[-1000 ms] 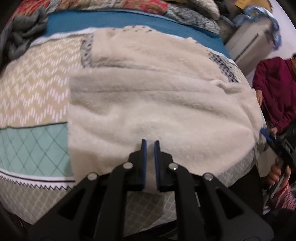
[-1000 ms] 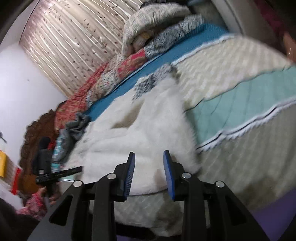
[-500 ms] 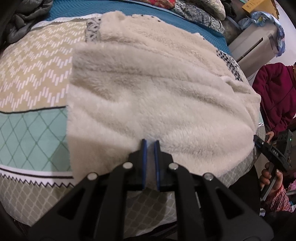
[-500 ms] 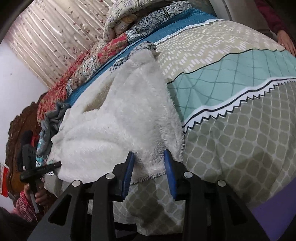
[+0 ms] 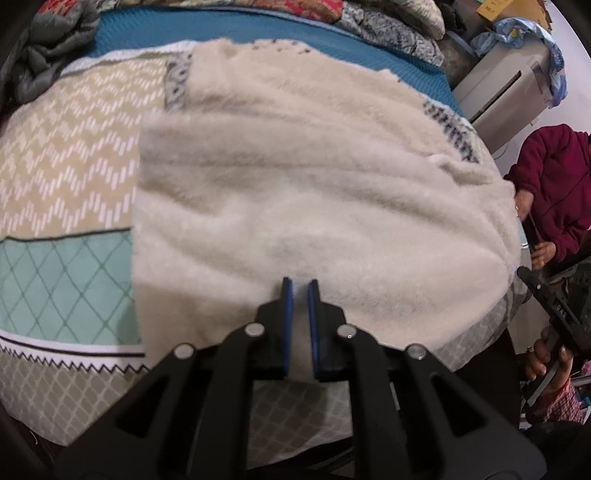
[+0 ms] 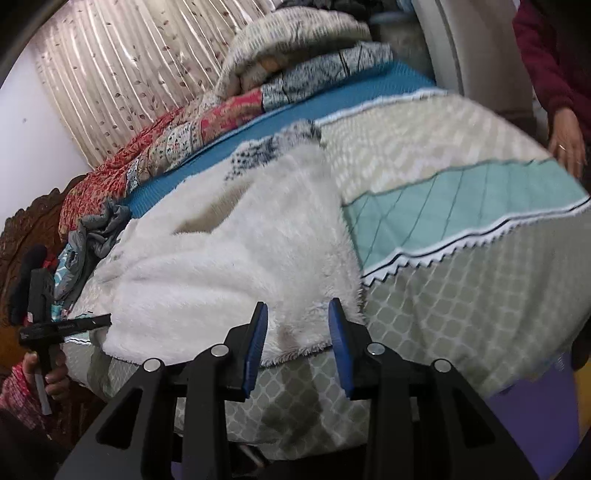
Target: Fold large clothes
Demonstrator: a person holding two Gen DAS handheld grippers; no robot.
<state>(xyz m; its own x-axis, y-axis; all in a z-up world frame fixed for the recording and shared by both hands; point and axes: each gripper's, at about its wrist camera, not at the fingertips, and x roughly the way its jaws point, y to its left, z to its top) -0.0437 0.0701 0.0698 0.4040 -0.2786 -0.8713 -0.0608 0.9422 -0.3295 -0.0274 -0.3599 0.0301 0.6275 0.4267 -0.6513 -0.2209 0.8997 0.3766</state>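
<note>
At the bed's near edge, our left gripper (image 5: 299, 286) has its jaws nearly closed, pinching the hem of the cream fleece garment (image 5: 314, 206). Our right gripper (image 6: 297, 310) has jaws partly open astride the same hem near the garment's corner; whether its pads press we cannot tell. The fleece lies spread over the patterned bedspread (image 5: 62, 173). Beyond, a blue sheet (image 5: 221, 26), heaped quilts (image 6: 177, 136) and a curtain (image 6: 122, 70).

Bed (image 5: 66, 243) carries patterned bedspread; cream fleece garment (image 5: 317, 206) lies flat on it; quilts (image 6: 207, 125) heaped at far end.
</note>
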